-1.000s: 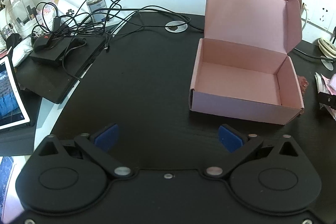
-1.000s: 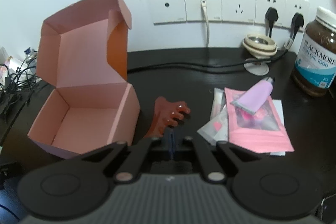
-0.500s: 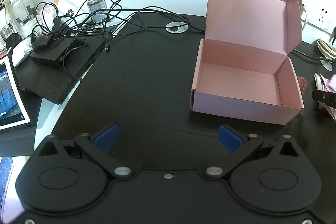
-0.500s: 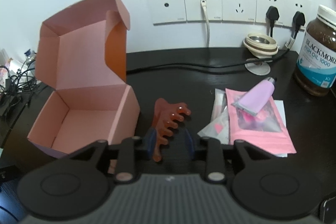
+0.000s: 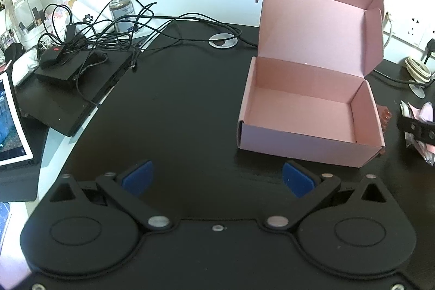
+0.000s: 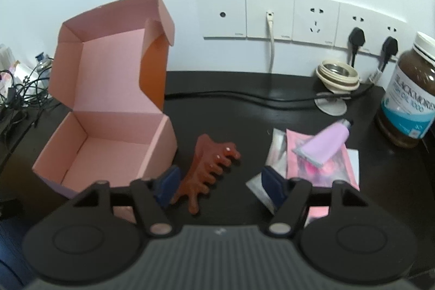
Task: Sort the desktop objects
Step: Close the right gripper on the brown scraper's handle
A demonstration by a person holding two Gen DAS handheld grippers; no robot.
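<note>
An open pink cardboard box (image 5: 307, 110) stands empty on the black desk, lid up; the right wrist view has the box (image 6: 108, 143) at its left. My left gripper (image 5: 217, 177) hovers open over bare desk in front of the box, holding nothing. A brown toothed comb (image 6: 209, 167) lies flat just right of the box. My right gripper (image 6: 220, 185) is opening around it. The comb's near end sits between the jaws, close to the left pad (image 6: 167, 184), and no pad presses on it. A lilac tube (image 6: 326, 143) rests on pink pouches (image 6: 334, 167) further right.
A brown supplement jar (image 6: 410, 99) stands at the far right beside a cream round holder (image 6: 337, 72) and wall sockets (image 6: 299, 18) with plugged cables. At the left are tangled black cables (image 5: 108, 29), a black device (image 5: 62, 69) and a tablet (image 5: 11, 121).
The right gripper's jaws went from shut to wide apart, and the comb's near end now lies between them. The left gripper and the box stayed put.
</note>
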